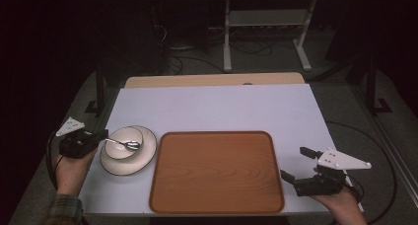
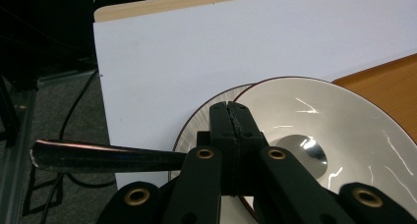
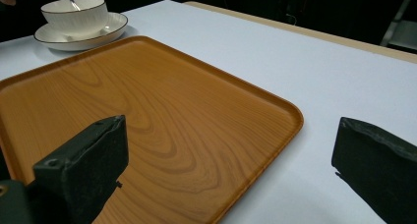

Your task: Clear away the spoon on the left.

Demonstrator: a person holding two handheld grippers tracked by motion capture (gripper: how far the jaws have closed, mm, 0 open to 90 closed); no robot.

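Note:
A white bowl (image 1: 120, 140) stands on a white saucer (image 1: 129, 165) at the table's left, beside a wooden tray (image 1: 217, 170). My left gripper (image 1: 104, 134) is shut on the handle of a metal spoon (image 1: 123, 144), whose head lies inside the bowl. In the left gripper view the shut jaws (image 2: 231, 117) pinch the spoon; its handle (image 2: 98, 156) sticks out to the left and its head rests in the bowl (image 2: 354, 135). My right gripper (image 1: 294, 163) stands open by the tray's right edge, nothing between its jaws (image 3: 231, 150).
The tray (image 3: 147, 96) is bare. White table covering (image 1: 217, 106) stretches behind it. Bowl (image 3: 74, 15) and saucer (image 3: 98, 32) sit beyond the tray's far corner in the right gripper view. Table legs and cables lie on the floor behind the table.

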